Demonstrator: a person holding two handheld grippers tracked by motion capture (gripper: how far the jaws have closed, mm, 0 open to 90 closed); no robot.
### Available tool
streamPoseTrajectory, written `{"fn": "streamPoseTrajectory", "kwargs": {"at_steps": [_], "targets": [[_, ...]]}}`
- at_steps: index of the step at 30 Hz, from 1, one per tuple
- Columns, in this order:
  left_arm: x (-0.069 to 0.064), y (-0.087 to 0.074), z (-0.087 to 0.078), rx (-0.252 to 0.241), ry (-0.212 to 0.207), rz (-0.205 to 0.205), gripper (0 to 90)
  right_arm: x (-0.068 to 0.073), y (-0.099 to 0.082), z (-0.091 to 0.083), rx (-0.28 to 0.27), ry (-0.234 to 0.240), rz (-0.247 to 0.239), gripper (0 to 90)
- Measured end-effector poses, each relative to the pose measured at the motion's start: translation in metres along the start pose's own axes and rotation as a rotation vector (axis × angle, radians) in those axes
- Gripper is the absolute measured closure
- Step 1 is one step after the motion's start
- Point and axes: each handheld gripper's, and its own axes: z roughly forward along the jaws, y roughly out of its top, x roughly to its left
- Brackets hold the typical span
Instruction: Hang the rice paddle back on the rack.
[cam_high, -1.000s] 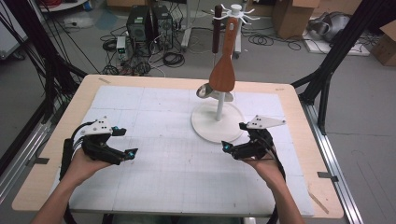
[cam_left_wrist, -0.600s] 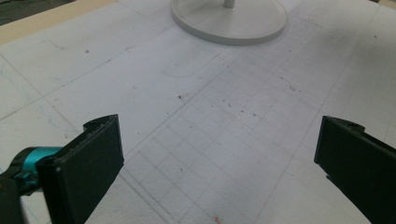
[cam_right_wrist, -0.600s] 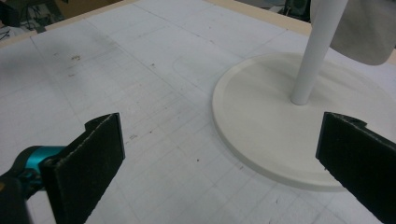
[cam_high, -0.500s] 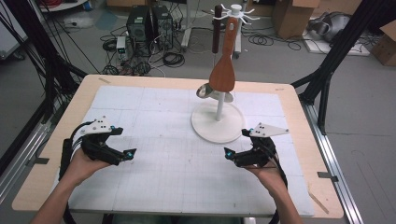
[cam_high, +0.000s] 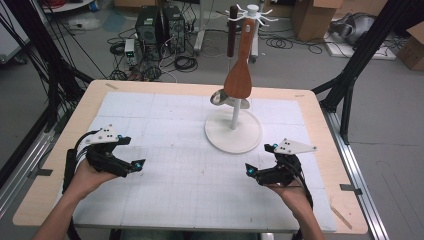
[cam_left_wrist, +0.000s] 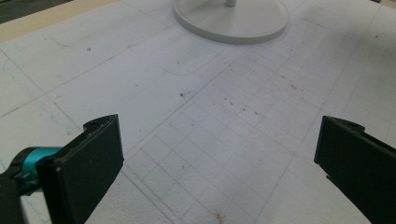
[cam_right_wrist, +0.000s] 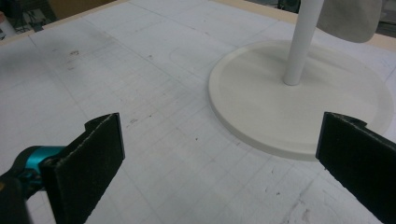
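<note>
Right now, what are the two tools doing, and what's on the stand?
Left tool open, empty, over the mat. Right tool open, empty, near the stand's base. Wooden spatula hanging on the stand. Nothing between.

The right gripper (cam_high: 255, 172) now sits closer to the table's near edge, farther from the white stand's base (cam_high: 233, 131). The left gripper (cam_high: 132, 166) has barely edged nearer too.
</note>
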Motion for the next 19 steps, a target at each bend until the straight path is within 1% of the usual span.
{"fn": "streamPoseTrajectory", "kwargs": {"at_steps": [3,4,10,15,19], "targets": [[-0.001,-0.001,0.001,0.002,0.001,-0.006,1.7,-0.001,-0.005,-0.002,0.000,-0.005,0.004,0.1],[0.000,-0.002,0.000,0.005,0.002,-0.002,1.7,-0.001,-0.006,-0.003,0.000,-0.006,0.012,0.1],[-0.001,-0.005,0.002,0.019,-0.003,0.007,1.7,-0.003,-0.012,-0.008,-0.005,-0.016,0.021,0.1],[-0.003,-0.006,0.004,0.020,-0.005,0.004,1.7,-0.003,-0.019,-0.012,0.000,-0.018,0.037,0.1],[-0.003,-0.006,0.004,0.017,-0.009,0.004,1.7,-0.002,-0.021,-0.013,0.002,-0.021,0.030,0.1]]}}
